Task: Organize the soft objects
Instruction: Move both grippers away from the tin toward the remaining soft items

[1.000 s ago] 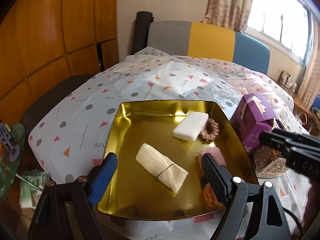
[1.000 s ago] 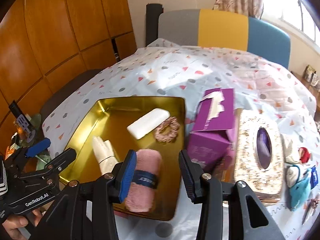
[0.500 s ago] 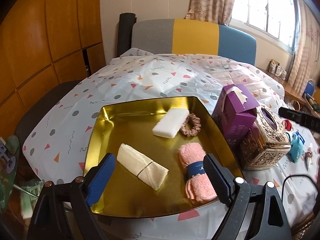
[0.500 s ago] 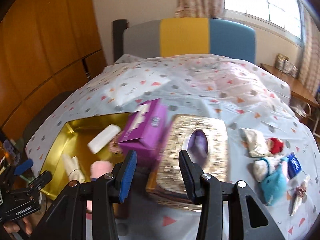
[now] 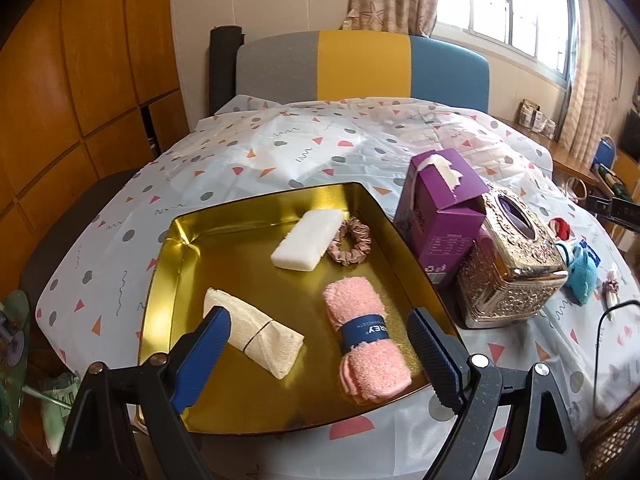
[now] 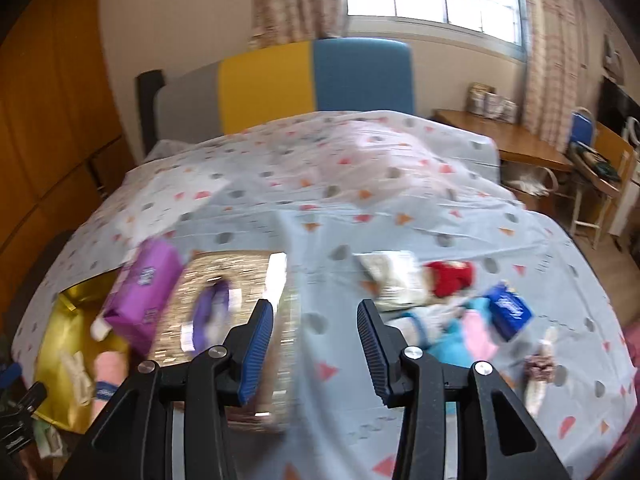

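Note:
A gold tray (image 5: 172,280) lies on the patterned cloth. In it are a rolled pink towel (image 5: 362,344) with a blue band, a cream rolled cloth (image 5: 256,332), a white pad (image 5: 308,238) and a pink scrunchie (image 5: 352,242). My left gripper (image 5: 316,356) is open and empty over the tray's near edge. My right gripper (image 6: 316,344) is open and empty above the cloth, right of the tissue boxes. Blurred soft items lie ahead of it: a cream pouch (image 6: 394,278), a red piece (image 6: 452,278), a teal toy (image 6: 452,344) and a blue packet (image 6: 508,310).
A purple tissue box (image 5: 440,216) and an ornate gold tissue box (image 5: 512,268) stand right of the tray. A striped headboard (image 5: 360,68) is behind. A wooden desk (image 6: 516,144) and a chair (image 6: 600,184) stand at the right.
My right gripper let go of the pink towel in the tray and swung right, past the tissue boxes, toward the soft items. My left gripper pulled back and turned slightly right.

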Demonstrator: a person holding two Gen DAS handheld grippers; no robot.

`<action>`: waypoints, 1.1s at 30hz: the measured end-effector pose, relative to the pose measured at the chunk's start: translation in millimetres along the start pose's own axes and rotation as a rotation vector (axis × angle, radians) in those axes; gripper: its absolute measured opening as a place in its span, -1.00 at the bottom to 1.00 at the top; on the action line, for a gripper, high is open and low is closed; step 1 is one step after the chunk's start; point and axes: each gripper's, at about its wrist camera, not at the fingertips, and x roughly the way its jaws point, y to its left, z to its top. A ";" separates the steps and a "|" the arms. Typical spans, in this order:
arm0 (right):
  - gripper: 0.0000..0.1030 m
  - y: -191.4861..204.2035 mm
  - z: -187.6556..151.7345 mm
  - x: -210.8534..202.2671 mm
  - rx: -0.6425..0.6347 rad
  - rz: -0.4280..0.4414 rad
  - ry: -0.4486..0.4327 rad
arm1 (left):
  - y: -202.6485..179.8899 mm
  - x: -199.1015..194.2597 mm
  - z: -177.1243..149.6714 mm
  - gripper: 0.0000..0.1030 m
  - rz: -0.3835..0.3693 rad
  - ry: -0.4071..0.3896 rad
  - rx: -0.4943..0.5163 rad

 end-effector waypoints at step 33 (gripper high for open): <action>-0.14 -211.6 -47.1 47.4 0.662 -0.199 0.148 | -183.9 -33.5 86.6 0.76 -0.400 -0.083 0.300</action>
